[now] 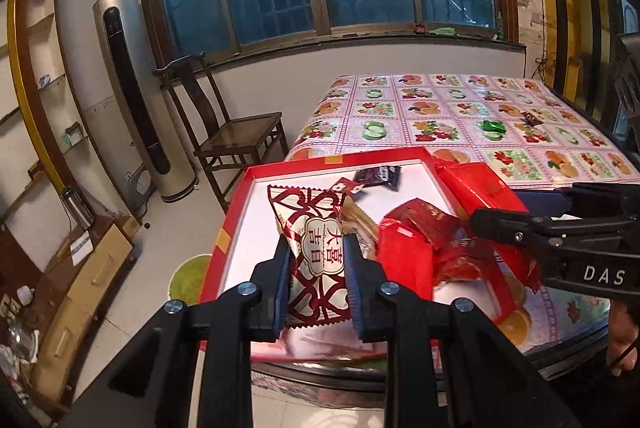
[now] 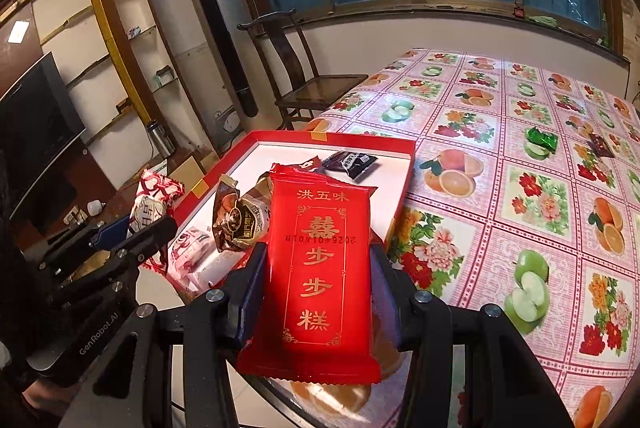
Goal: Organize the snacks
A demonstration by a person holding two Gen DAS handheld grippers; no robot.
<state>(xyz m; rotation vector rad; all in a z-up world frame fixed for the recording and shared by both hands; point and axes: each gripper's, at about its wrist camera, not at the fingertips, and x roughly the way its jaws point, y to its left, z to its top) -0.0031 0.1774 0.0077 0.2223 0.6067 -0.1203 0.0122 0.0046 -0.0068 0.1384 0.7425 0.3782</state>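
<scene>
- Left gripper (image 1: 316, 282) is clamped on a white snack packet with a dark red lattice print (image 1: 316, 256). The blue pads (image 1: 283, 284) press in on both of its sides, and it hangs over the near left part of the red box (image 1: 236, 224).
- Right gripper (image 2: 318, 292) is pinching a big red packet with gold characters (image 2: 320, 268) across its width, one pad on each long edge. The jaws sit pretty wide because the packet is wide. It's held upright-ish at the near right corner of the box, over the table edge.
- The box itself is a shallow red tray with a white floor, sitting at the near left corner of the table (image 2: 500, 155), which has a fruit-and-flower pattern cloth on it.
- Already inside the box: a small black packet (image 2: 351, 161) near the far side, a brown-gold wrapped snack (image 2: 236, 216) around the middle, and a pinkish-white packet (image 2: 192, 248) near the front edge.
- Still loose on the tablecloth, well apart from the box: a green wrapped candy (image 2: 541, 139) and a small dark packet (image 2: 601, 145) further right.
- Background stuff: a dark wooden chair (image 1: 236, 135) just beyond the table's far left corner, and a tall silver tower unit (image 1: 136, 87) by the wall under the window.
</scene>
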